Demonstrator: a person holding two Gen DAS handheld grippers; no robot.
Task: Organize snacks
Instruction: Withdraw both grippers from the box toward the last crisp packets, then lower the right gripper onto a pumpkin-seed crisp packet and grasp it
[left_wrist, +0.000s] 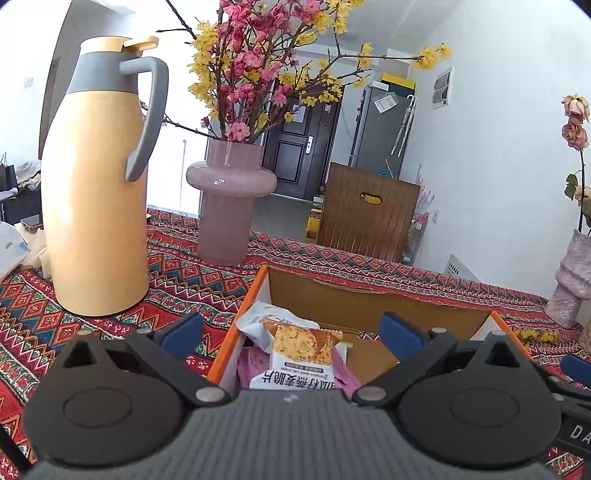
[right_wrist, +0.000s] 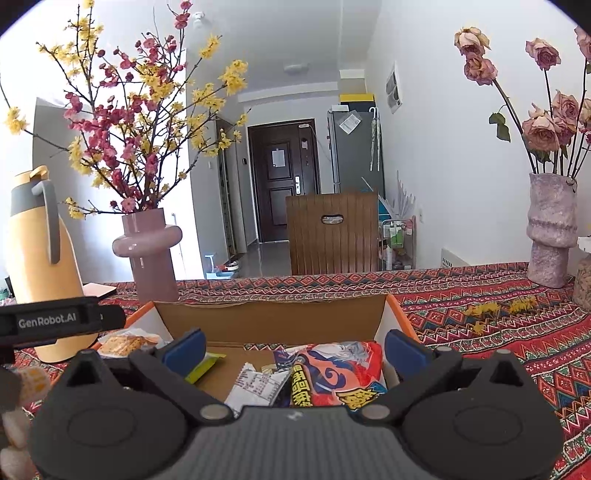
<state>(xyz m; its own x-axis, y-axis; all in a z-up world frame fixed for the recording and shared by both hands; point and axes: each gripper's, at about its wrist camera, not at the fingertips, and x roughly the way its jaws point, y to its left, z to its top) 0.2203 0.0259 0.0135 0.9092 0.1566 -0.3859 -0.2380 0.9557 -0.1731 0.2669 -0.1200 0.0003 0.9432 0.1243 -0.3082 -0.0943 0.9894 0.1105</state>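
An orange-edged cardboard box (left_wrist: 369, 306) stands on the patterned tablecloth and holds snack packets. In the left wrist view a white-and-orange crisp packet (left_wrist: 299, 354) lies on pink and white wrappers at the box's left end. My left gripper (left_wrist: 293, 332) hovers over it, wide open, nothing between its blue pads. In the right wrist view the same box (right_wrist: 273, 317) holds a red-orange snack bag (right_wrist: 340, 373), a white sachet (right_wrist: 256, 387) and a green packet (right_wrist: 203, 365). My right gripper (right_wrist: 293, 350) is wide open above them, touching none. The left gripper's body (right_wrist: 55, 321) shows at the left edge.
A tall yellow thermos (left_wrist: 96, 184) and a pink vase of blossom branches (left_wrist: 229, 199) stand left of the box. A rough pink vase of dried roses (right_wrist: 550, 229) stands at the right. Fallen yellow petals (right_wrist: 498, 310) lie on the cloth. A wooden chair back (right_wrist: 332, 232) rises behind the table.
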